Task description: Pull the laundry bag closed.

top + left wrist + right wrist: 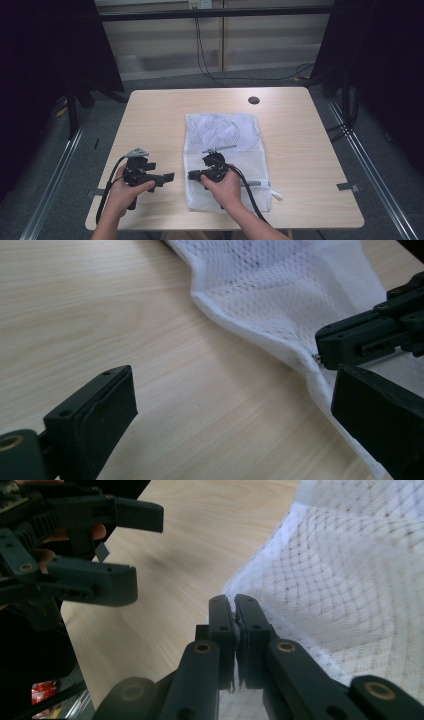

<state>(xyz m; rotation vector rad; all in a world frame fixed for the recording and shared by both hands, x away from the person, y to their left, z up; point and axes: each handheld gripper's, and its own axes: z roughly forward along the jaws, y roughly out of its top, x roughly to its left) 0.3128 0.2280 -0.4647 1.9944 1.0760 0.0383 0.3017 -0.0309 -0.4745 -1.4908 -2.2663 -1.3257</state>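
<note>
Here the right gripper (234,600) is clamped on the left edge of the white mesh laundry bag (225,145), which lies mid-table (300,150); left gripper (167,176) just beside it, jaws apart, holding nothing.

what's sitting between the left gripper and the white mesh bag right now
Nothing: in the left gripper view only bare wooden table separates the open left gripper from the mesh bag, whose near edge the right gripper pinches.
</note>
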